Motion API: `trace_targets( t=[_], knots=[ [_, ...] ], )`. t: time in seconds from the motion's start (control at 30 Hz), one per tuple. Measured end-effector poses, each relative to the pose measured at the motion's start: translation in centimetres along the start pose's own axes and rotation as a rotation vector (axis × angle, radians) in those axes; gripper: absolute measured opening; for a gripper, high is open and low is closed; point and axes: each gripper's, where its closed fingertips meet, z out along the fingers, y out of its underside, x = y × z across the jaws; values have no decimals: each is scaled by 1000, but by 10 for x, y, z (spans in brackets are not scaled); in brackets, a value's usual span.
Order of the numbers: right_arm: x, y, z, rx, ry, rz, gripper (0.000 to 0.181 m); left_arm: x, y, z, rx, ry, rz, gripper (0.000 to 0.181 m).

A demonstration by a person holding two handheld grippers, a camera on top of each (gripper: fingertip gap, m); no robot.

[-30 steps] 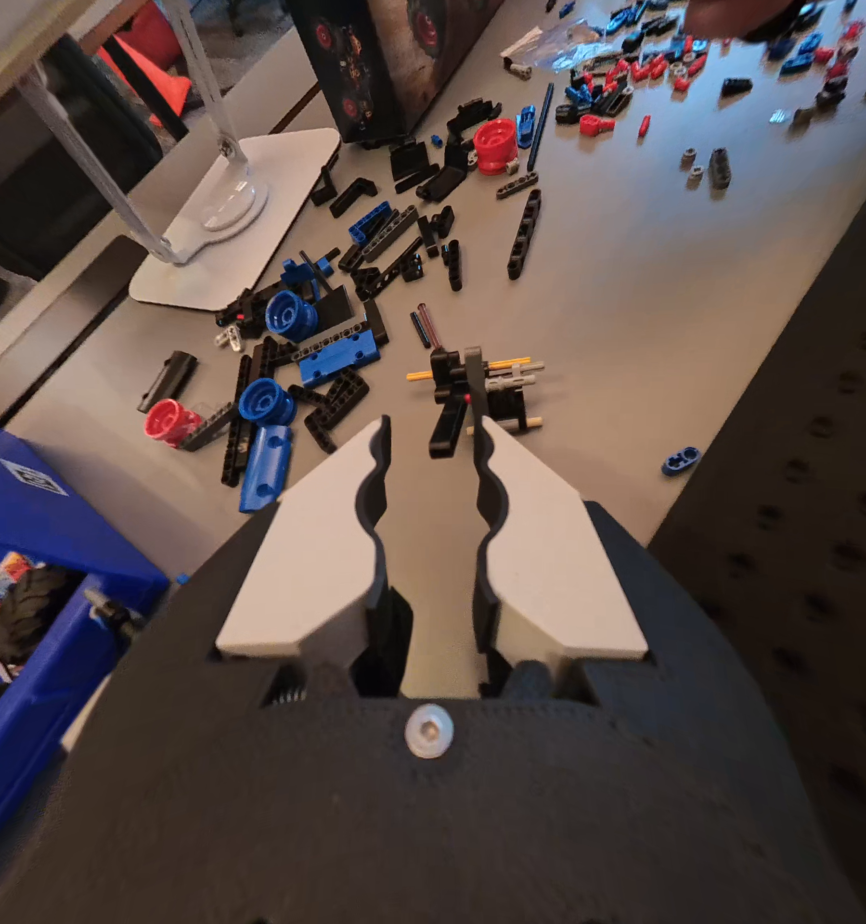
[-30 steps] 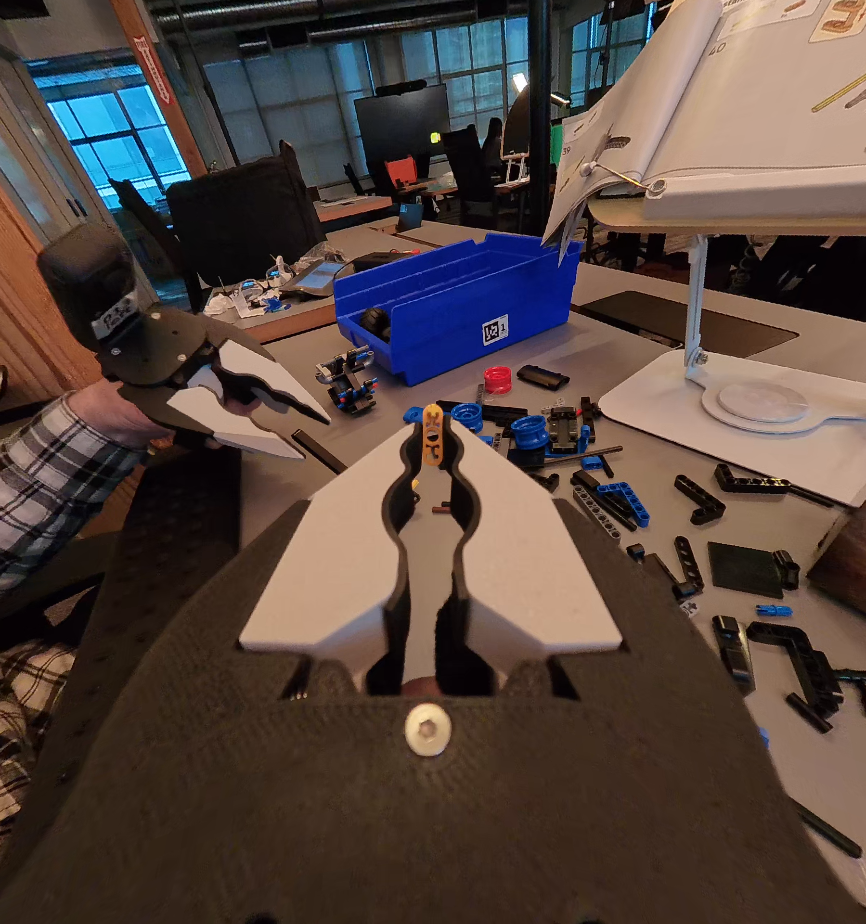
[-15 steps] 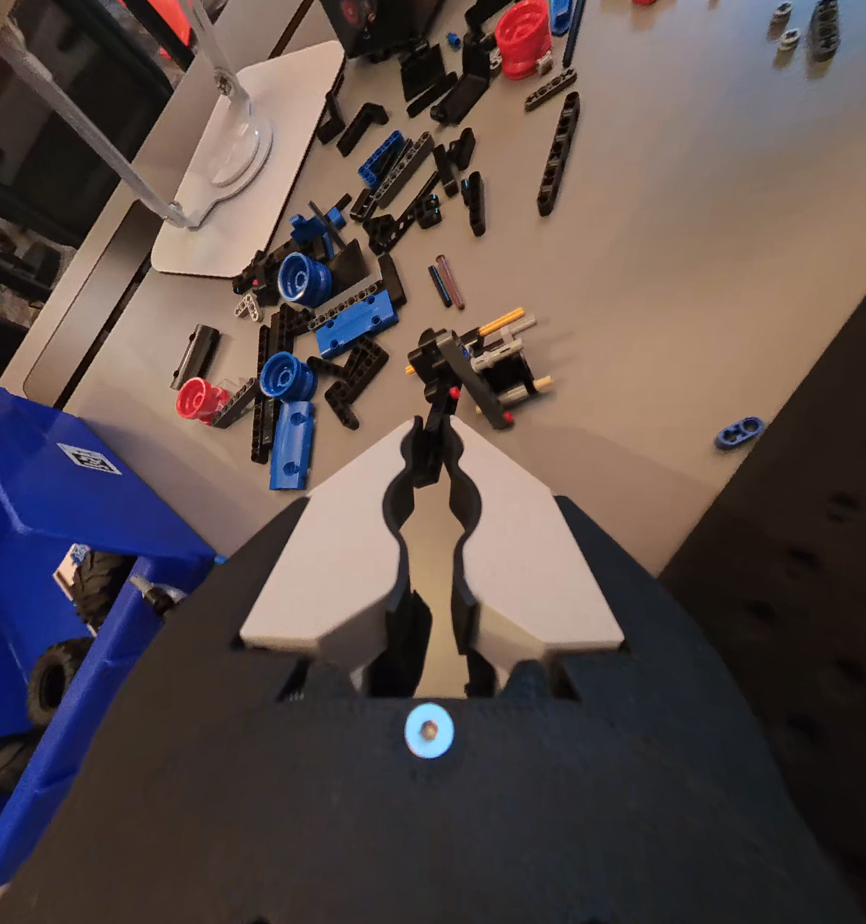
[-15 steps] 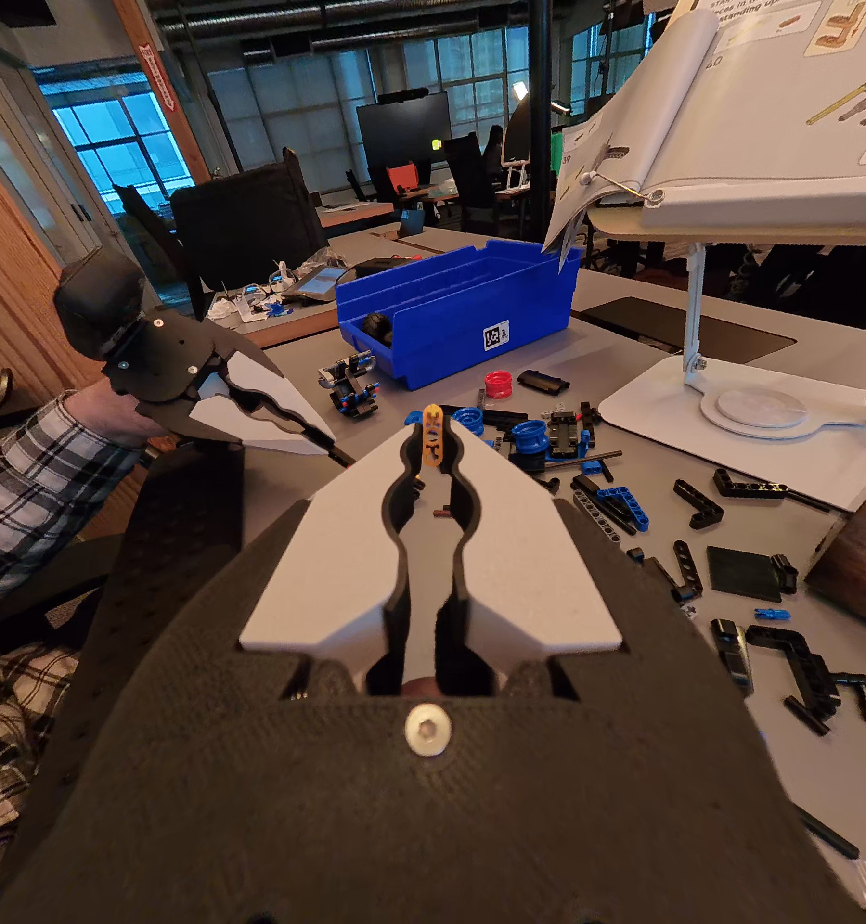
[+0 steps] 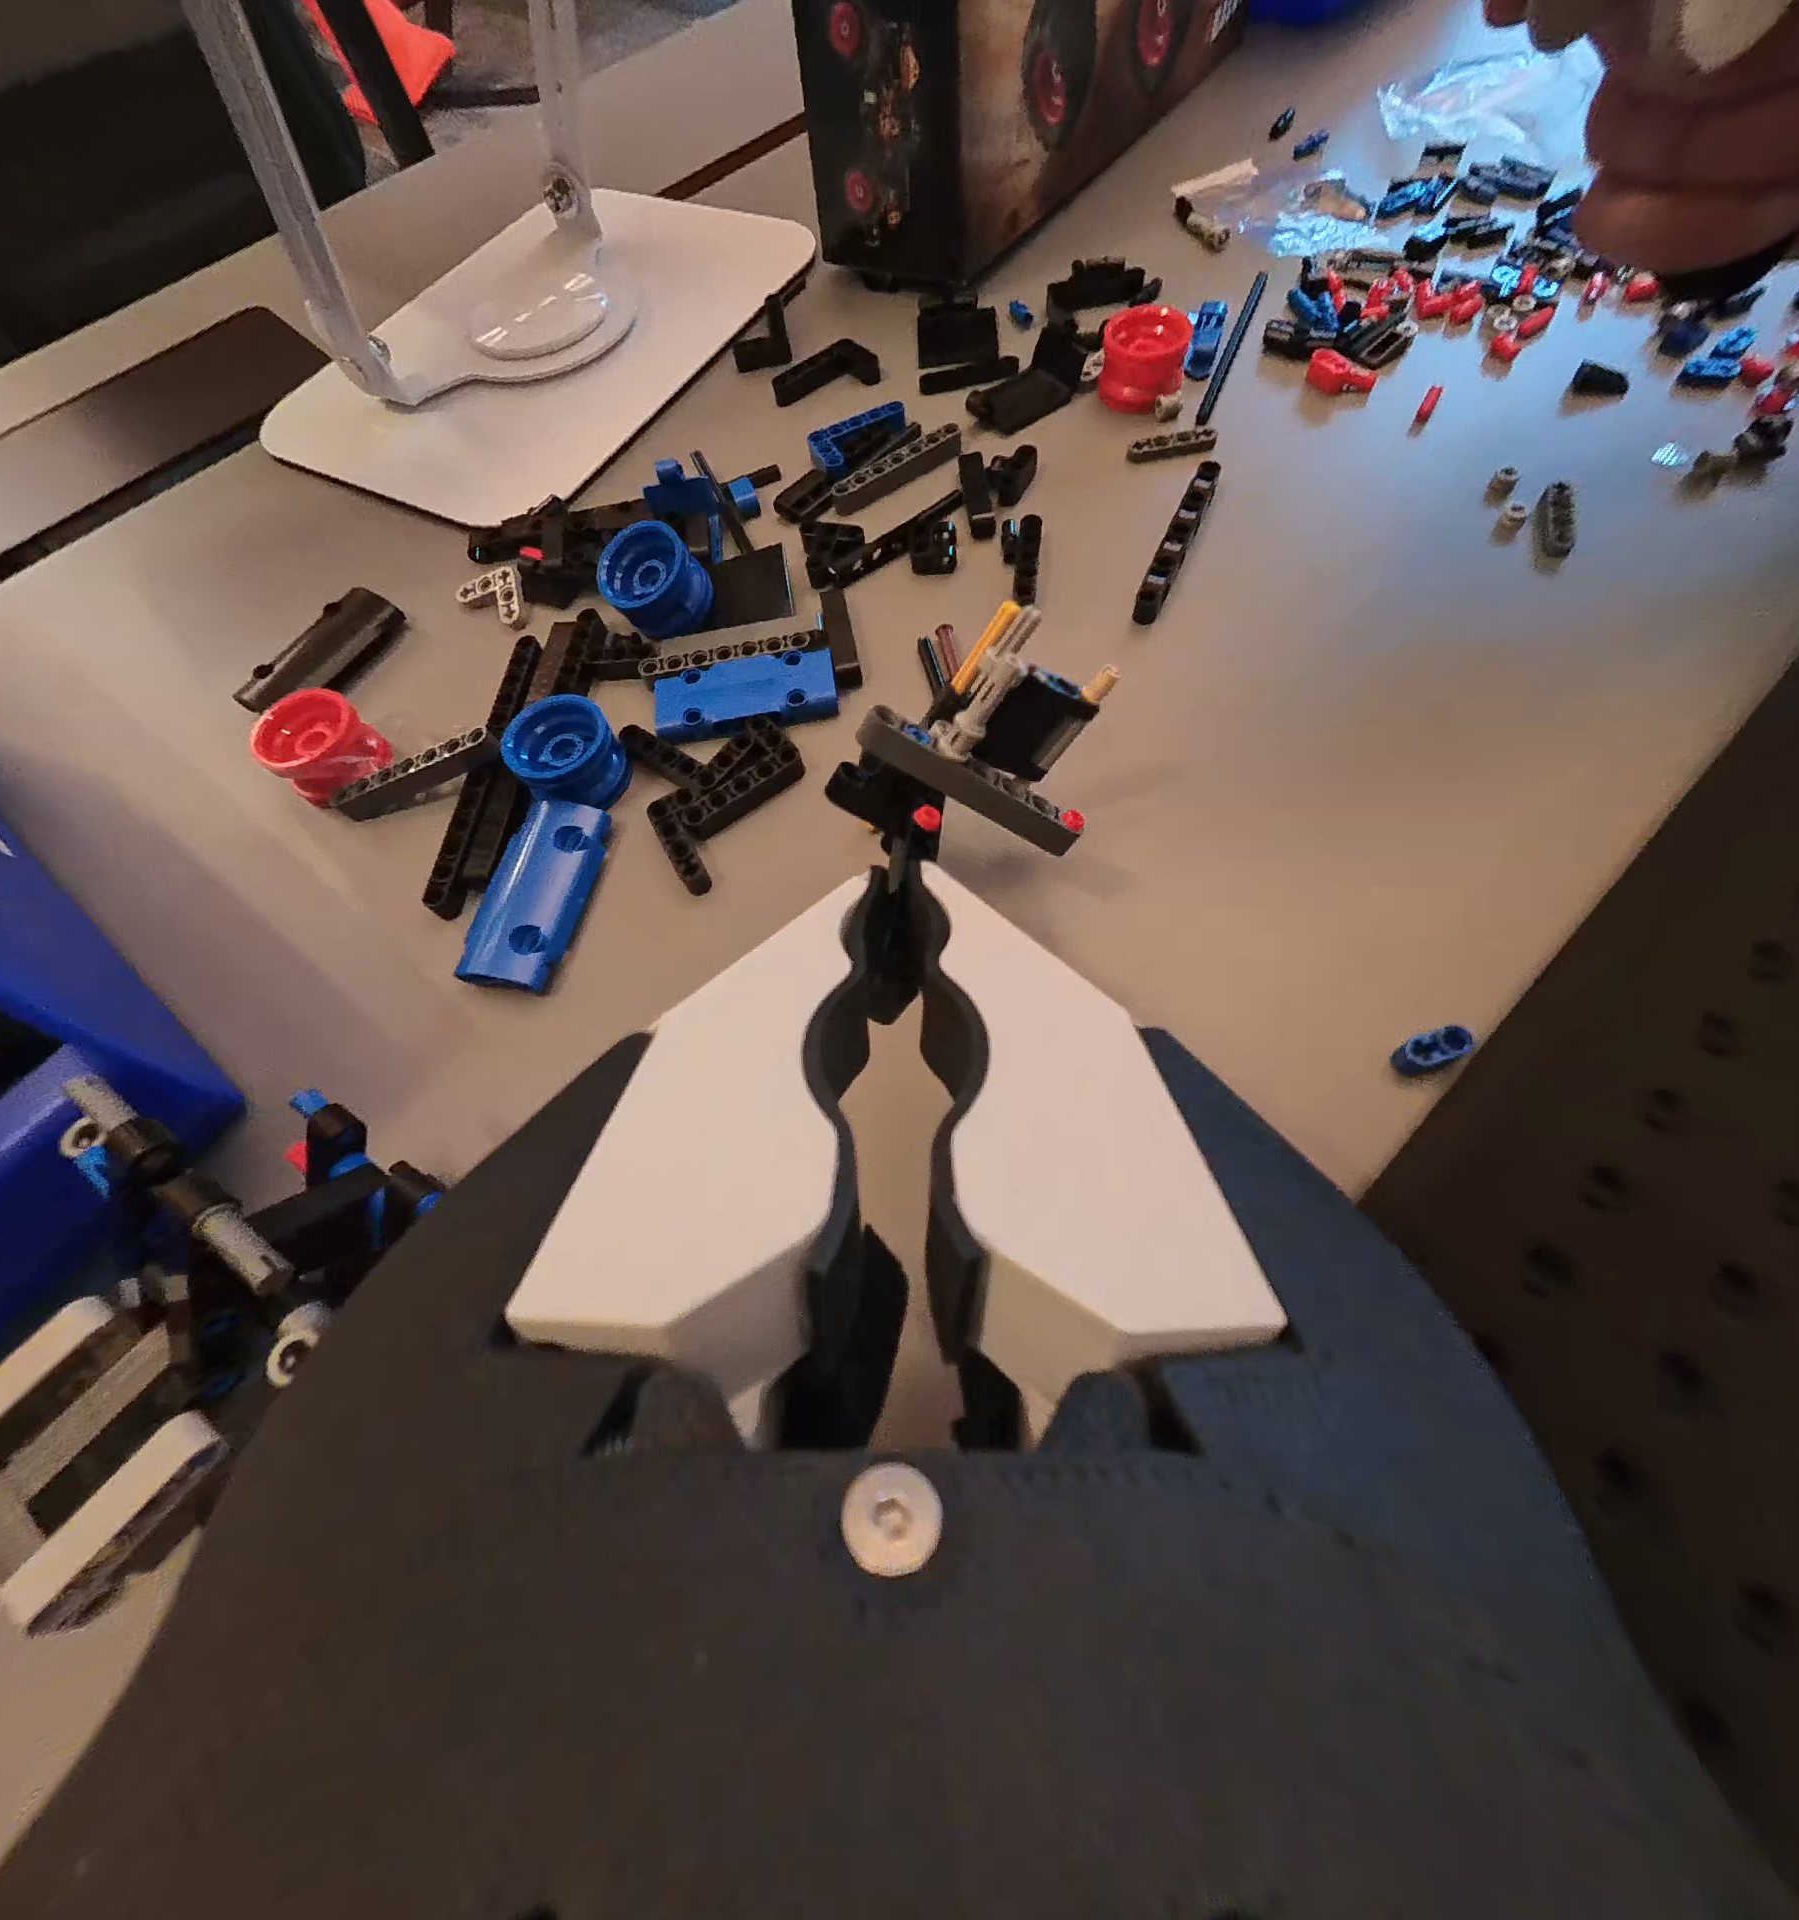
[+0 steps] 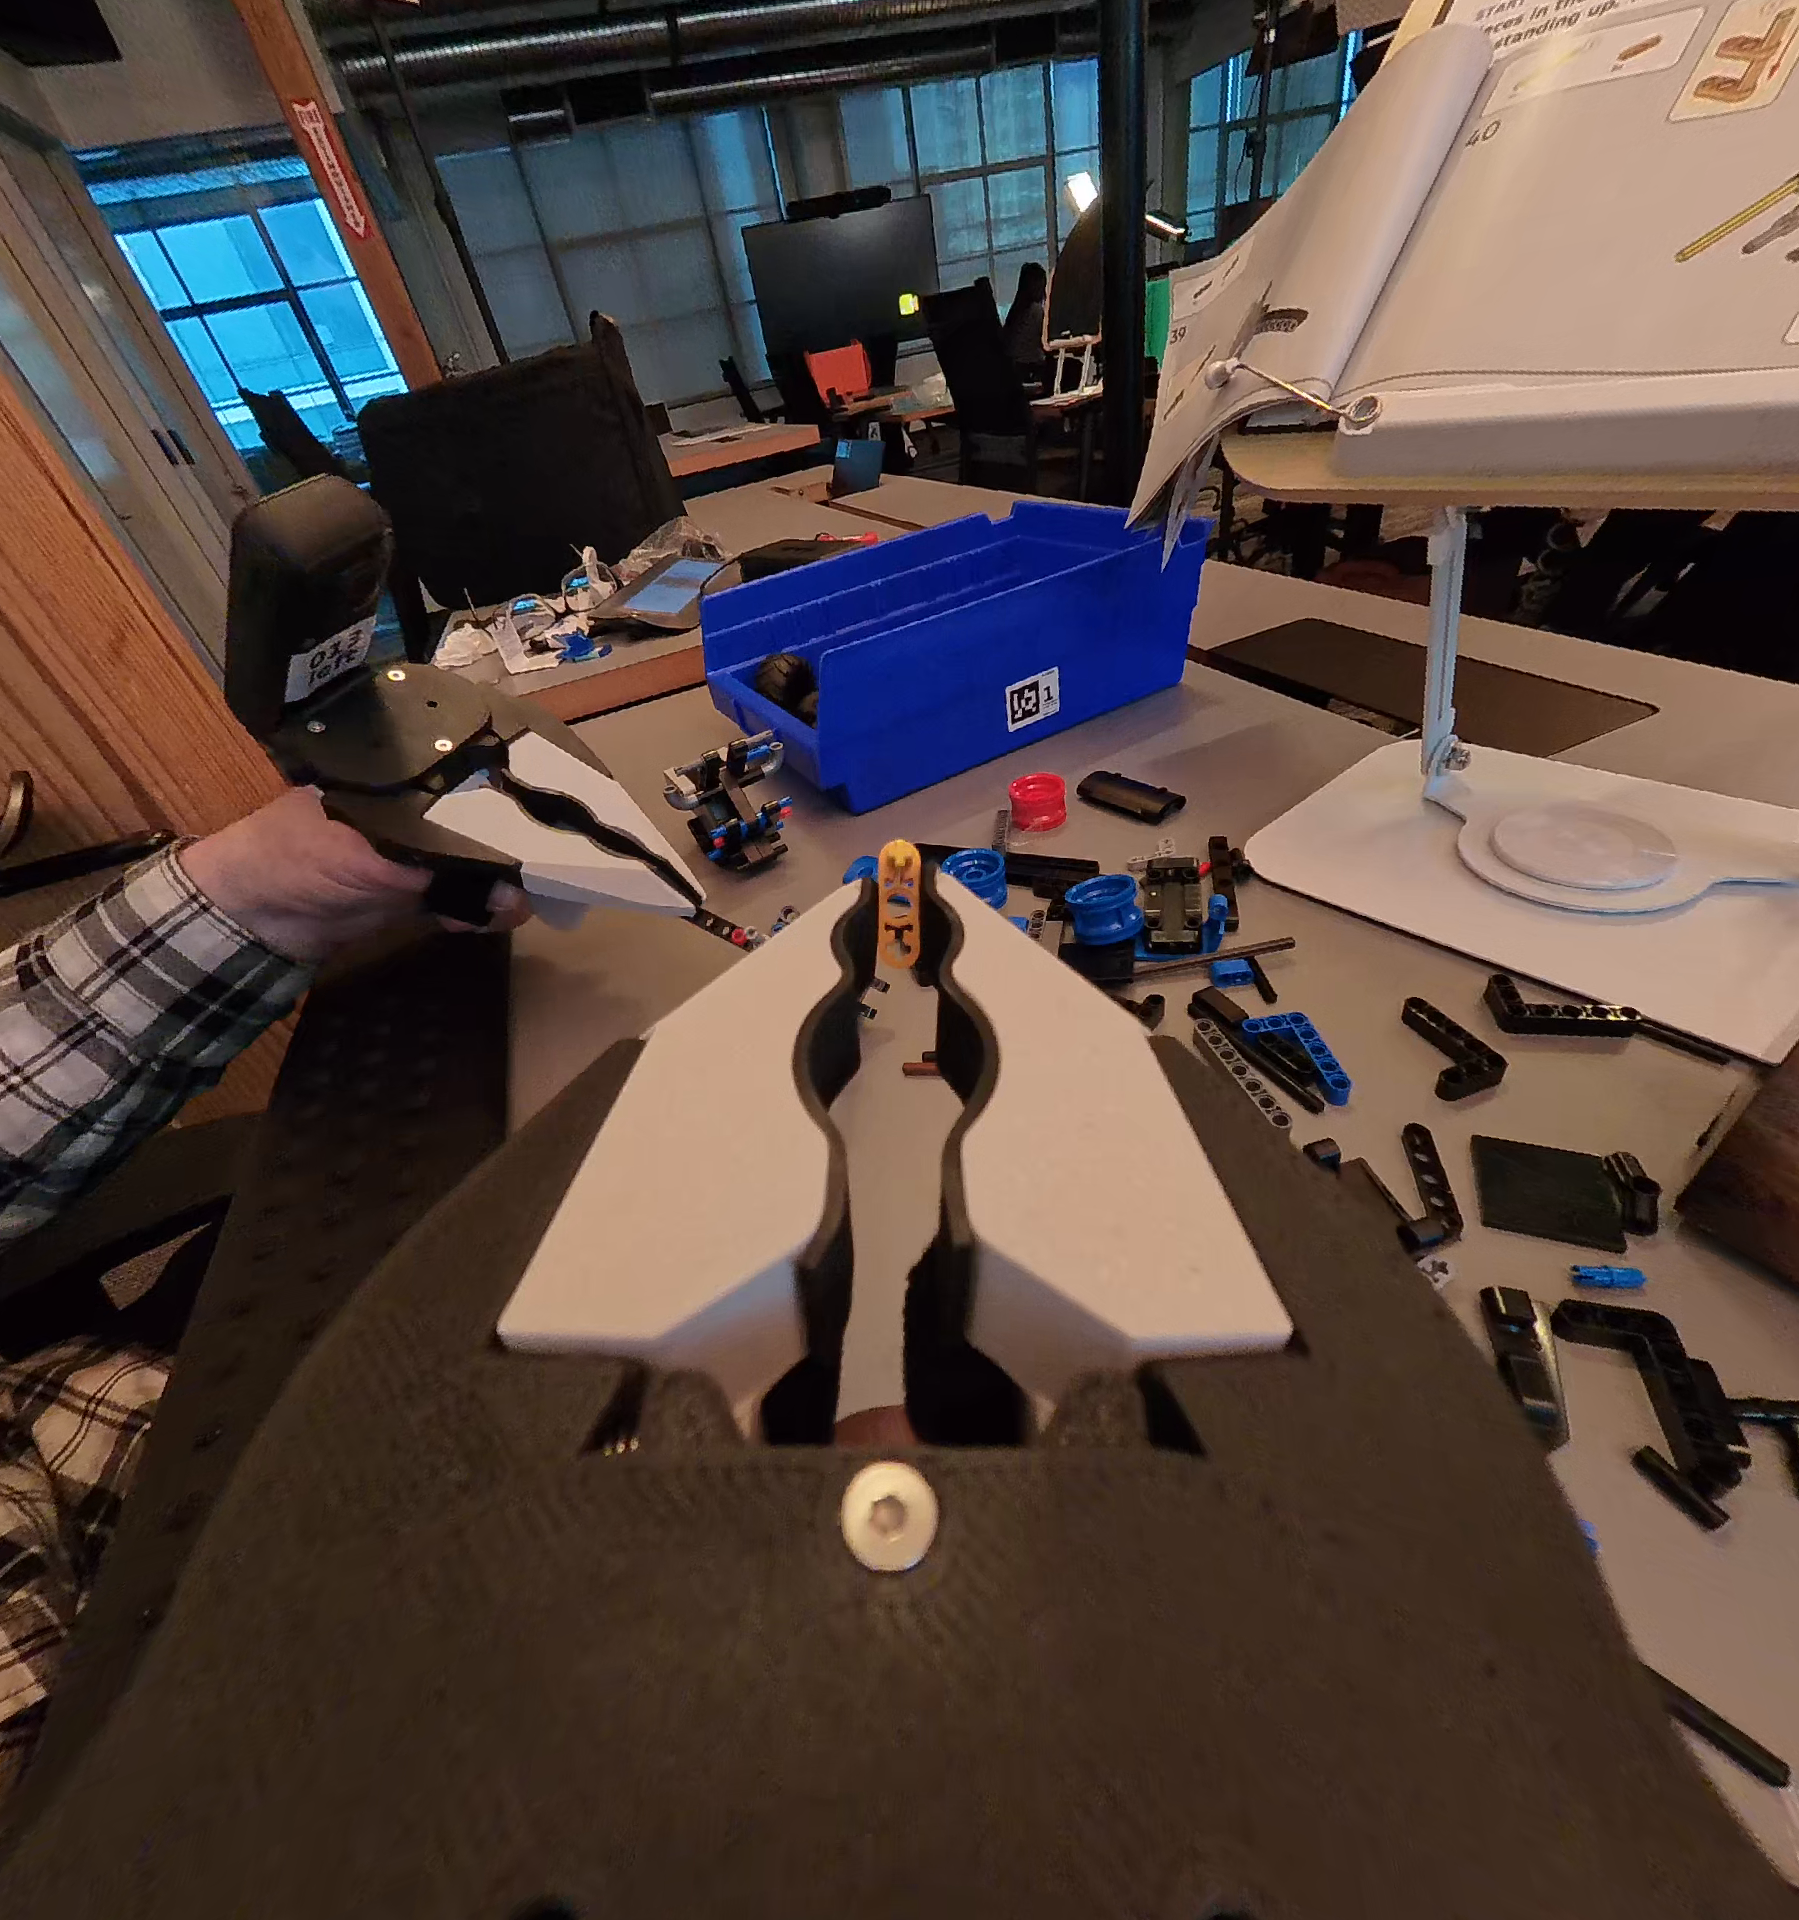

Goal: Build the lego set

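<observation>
Lego subassembly (image 5: 968, 748): black, spiky, studded

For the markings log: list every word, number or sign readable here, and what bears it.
I will not copy writing; these bear it.
White label on the left hand-held gripper: handwritten, legible.
White sticker on the blue bin: square code and a digit.
Open instruction booklet: page numbers, print.
Red banner on the wooden column: too small.
Dark box: blurred.
</observation>
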Motion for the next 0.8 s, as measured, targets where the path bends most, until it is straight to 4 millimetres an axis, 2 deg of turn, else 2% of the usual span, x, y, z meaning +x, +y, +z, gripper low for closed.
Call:
trace_targets(
  t=[0.13, 0.27, 0.47, 0.57, 0.67, 0.8],
  knots=[
    [0, 1, 0, -3, 1, 0, 5, 0, 3, 4, -6, 23, -79, 1],
    [1, 1, 0, -3, 2, 2, 5, -6, 21, 7, -114, -10, -66, 1],
    [1, 2, 0, -6, 4, 1, 5, -3, 36, 11, -203, -28, -53, 1],
    [4, 2, 0, -8, 10, 4, 5, 7, 37, 12, -225, 17, -44, 1],
    [4, 3, 0, -11, 10, 4, 5, 21, 34, 13, -230, 69, -47, 9],
    [4, 5, 2, -17, 9, 3, 5, 33, 37, 14, -287, 70, 17, 15]
  ],
)
